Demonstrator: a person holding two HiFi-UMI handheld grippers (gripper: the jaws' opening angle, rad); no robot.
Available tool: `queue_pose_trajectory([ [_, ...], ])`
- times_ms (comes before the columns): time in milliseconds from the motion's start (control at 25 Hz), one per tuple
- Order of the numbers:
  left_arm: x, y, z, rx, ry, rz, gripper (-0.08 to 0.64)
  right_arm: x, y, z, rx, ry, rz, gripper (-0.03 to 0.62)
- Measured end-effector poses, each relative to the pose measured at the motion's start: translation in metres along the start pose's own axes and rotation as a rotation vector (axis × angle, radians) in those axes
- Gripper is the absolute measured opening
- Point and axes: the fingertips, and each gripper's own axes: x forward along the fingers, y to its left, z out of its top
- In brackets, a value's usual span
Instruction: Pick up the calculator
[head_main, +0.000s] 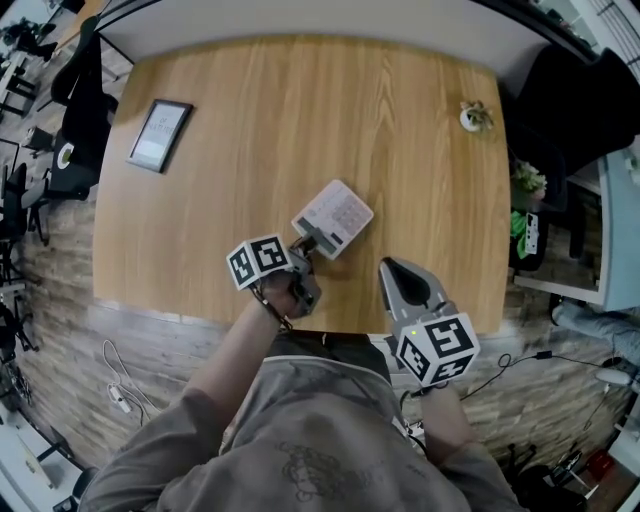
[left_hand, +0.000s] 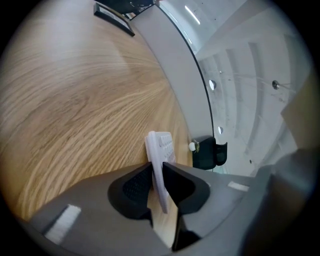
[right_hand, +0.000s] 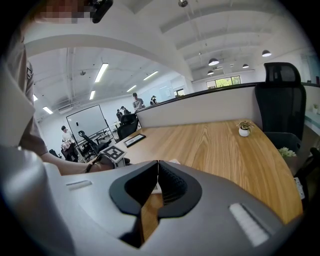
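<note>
A white calculator (head_main: 335, 215) lies near the front middle of the wooden table (head_main: 250, 150). My left gripper (head_main: 306, 248) is shut on its near edge. In the left gripper view the calculator (left_hand: 161, 150) stands edge-on between the two black pads, which press on both of its faces, at my left gripper (left_hand: 157, 180). My right gripper (head_main: 392, 268) hovers to the right of the calculator at the table's front edge, apart from it. Its jaws meet at the tips with nothing between them, as the right gripper view shows at my right gripper (right_hand: 158, 167).
A dark framed tablet (head_main: 160, 134) lies at the back left of the table. A small potted plant (head_main: 473, 116) stands at the back right corner. A black office chair (head_main: 575, 100) is beyond the right edge. People stand far off in the room.
</note>
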Motion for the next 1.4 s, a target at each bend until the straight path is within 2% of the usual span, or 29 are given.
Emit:
queue_pose_trajectory([
  [160, -0.004, -0.008, 0.002, 0.019, -0.006, -0.004, 0.054, -0.004, -0.003, 0.001, 0.002, 0.001, -0.008, 0.011],
  [440, -0.037, -0.050, 0.021, 0.050, -0.049, -0.070, 0.054, -0.020, 0.000, 0.027, -0.001, -0.026, -0.040, 0.011],
  [920, -0.138, -0.165, 0.088, 0.210, -0.235, -0.239, 0.052, -0.058, 0.034, 0.130, -0.112, -0.204, -0.049, 0.011],
  [1160, -0.192, -0.211, 0.112, 0.364, -0.337, -0.271, 0.052, -0.084, 0.056, 0.176, -0.180, -0.302, -0.049, 0.011],
  [1400, -0.239, -0.234, 0.122, 0.523, -0.457, -0.246, 0.054, -0.113, 0.070, 0.201, -0.223, -0.378, -0.056, 0.012],
])
